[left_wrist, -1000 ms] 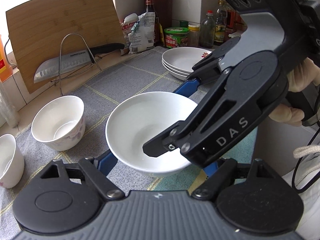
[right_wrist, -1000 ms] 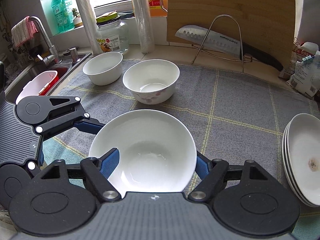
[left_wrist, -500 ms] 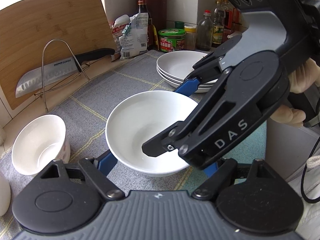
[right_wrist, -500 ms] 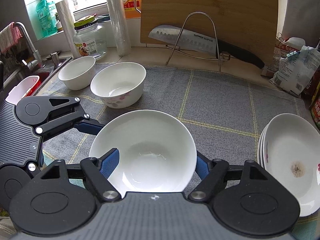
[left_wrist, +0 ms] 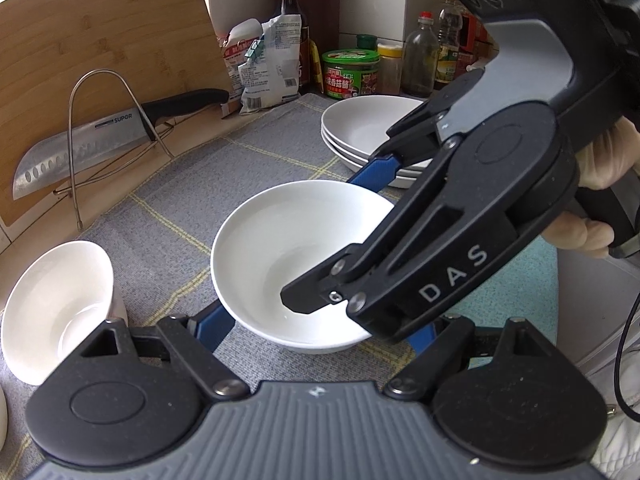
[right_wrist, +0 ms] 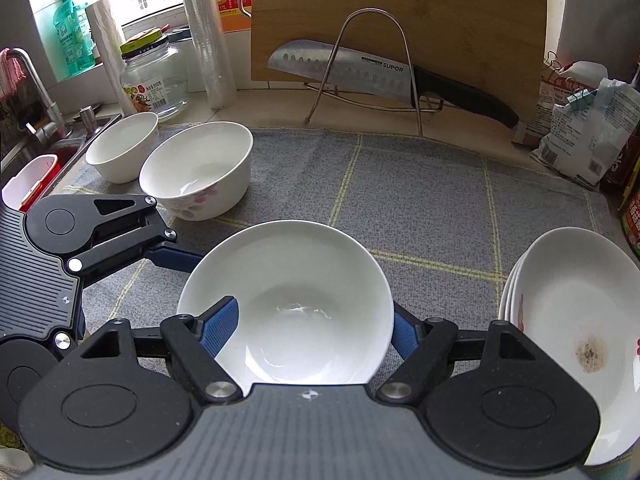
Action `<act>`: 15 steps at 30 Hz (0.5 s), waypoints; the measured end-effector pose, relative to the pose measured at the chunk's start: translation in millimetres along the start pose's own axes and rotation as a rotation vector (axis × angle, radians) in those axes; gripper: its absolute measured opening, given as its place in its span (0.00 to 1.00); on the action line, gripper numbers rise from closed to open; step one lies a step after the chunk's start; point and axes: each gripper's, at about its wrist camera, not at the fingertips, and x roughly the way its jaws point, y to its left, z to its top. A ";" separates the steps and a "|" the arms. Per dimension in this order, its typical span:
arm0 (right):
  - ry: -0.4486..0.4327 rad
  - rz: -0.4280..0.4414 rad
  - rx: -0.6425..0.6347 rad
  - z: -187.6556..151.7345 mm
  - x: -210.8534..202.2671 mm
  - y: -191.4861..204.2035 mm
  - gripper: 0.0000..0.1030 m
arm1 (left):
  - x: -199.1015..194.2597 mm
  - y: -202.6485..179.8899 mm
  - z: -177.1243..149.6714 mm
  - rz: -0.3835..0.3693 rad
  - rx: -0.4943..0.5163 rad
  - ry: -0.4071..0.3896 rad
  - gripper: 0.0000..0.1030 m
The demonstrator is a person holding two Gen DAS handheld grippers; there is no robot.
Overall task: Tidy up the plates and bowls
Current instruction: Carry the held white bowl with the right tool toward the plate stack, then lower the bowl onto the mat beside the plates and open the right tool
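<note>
A plain white bowl (left_wrist: 280, 256) (right_wrist: 296, 280) hangs just above the grey checked cloth (right_wrist: 400, 208), gripped from two sides. My left gripper (left_wrist: 320, 328) is shut on it, one blue finger (right_wrist: 176, 258) showing in the right wrist view. Crossing from the right, my right gripper (right_wrist: 314, 326) (left_wrist: 340, 236) is also shut on the bowl, and a hand (left_wrist: 592, 168) grips its handle. A stack of white plates (right_wrist: 580, 320) (left_wrist: 360, 132) sits just right of the bowl; the top plate has a brown stain. At the left stand a floral bowl (right_wrist: 200, 176) (left_wrist: 52, 304) and a plain bowl (right_wrist: 124, 144).
A knife (right_wrist: 360, 72) rests in a wire rack against a wooden cutting board (right_wrist: 440, 12) at the back. Food bags (right_wrist: 588, 128), a green tin (left_wrist: 350, 72) and bottles crowd the back right. A glass jar (right_wrist: 156, 76) and a sink (right_wrist: 52, 148) lie at the left.
Both grippers have carried the white bowl to the right, nearer the plate stack. The two other bowls have slid toward the left of both views.
</note>
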 end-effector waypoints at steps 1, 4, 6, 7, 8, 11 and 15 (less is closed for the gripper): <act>0.001 0.000 -0.001 0.1 0.6 -0.1 0.80 | 0.3 0.4 0.1 0.000 -0.001 0.000 0.84; 0.003 0.002 0.000 0.6 2.3 -0.5 0.80 | -0.3 0.3 0.2 0.002 -0.004 0.003 0.84; 0.004 0.004 0.002 0.7 2.8 -0.5 0.80 | -0.3 0.5 0.4 0.005 0.001 0.003 0.84; 0.003 0.005 0.000 0.7 3.6 -0.5 0.80 | -0.3 0.6 0.3 0.005 0.000 0.004 0.84; 0.004 0.005 0.000 0.9 4.0 -0.3 0.80 | 0.1 0.7 0.0 0.005 0.000 0.004 0.84; 0.004 0.008 0.002 1.4 5.9 0.0 0.80 | 0.3 -0.1 -0.2 0.014 0.003 0.008 0.84; 0.007 0.017 -0.002 1.6 9.4 0.9 0.81 | 1.3 2.3 -2.6 0.015 -0.001 0.013 0.84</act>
